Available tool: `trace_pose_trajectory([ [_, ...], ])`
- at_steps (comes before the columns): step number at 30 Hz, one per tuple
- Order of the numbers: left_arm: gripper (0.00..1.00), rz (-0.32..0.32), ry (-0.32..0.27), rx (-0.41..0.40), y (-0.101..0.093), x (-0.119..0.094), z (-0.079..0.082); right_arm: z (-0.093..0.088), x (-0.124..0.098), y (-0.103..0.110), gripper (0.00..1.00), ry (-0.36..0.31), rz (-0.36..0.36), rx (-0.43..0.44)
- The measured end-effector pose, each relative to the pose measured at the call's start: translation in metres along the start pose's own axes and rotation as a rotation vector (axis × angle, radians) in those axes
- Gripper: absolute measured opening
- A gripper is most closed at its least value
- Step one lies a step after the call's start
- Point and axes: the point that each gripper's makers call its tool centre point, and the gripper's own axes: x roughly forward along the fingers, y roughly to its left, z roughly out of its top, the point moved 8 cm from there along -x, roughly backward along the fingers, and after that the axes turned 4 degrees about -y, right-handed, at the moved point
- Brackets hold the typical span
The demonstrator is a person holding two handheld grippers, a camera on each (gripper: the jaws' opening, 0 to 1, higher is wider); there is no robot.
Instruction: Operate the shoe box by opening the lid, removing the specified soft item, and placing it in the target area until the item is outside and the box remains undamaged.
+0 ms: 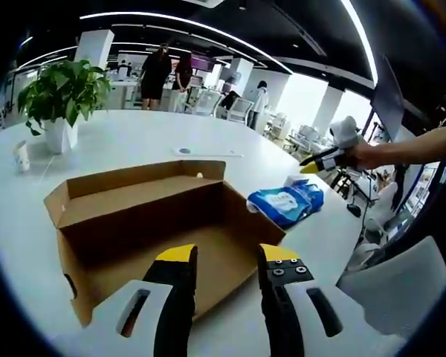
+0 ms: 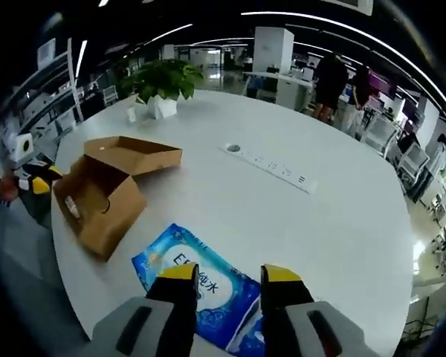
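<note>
Shoe box [image 1: 156,230] lay open on the white worktop [image 1: 134,141], its lid folded back toward the potted plant [image 1: 63,93]; the near wall was partly cut off behind your left tongs [image 1: 224,256], and you could see only bare cardboard on the floor of the box that showed. Your left tongs stood apart just above the near edge of the box, gripping nothing. To the right of the box, just beside its corner, lay the blue soft pack [image 1: 286,202], outside the box.

In the right gripper view the box [image 2: 104,190] sat at the left with something small and pale inside, too small to make out. The blue pack [image 2: 197,279] lay right under your right tongs [image 2: 229,277], whose tips were apart and hid part of its printing; whether they touched it could not be told.
</note>
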Motion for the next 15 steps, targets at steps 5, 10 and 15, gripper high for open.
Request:
trace_pose_trajectory([
  [5, 0.32, -0.012, -0.004, 0.004, -0.003, 0.001, 0.002, 0.003, 0.008, 0.023, 0.33, -0.048, 0.013, 0.021],
  [10, 0.32, -0.013, -0.01, -0.006, -0.003, 0.0, 0.001, 0.008, 0.011, 0.045, 0.33, -0.096, 0.017, 0.044],
  [15, 0.32, -0.013, -0.021, -0.024, -0.003, -0.002, 0.002, 0.007, 0.012, 0.075, 0.33, -0.114, 0.024, 0.045],
])
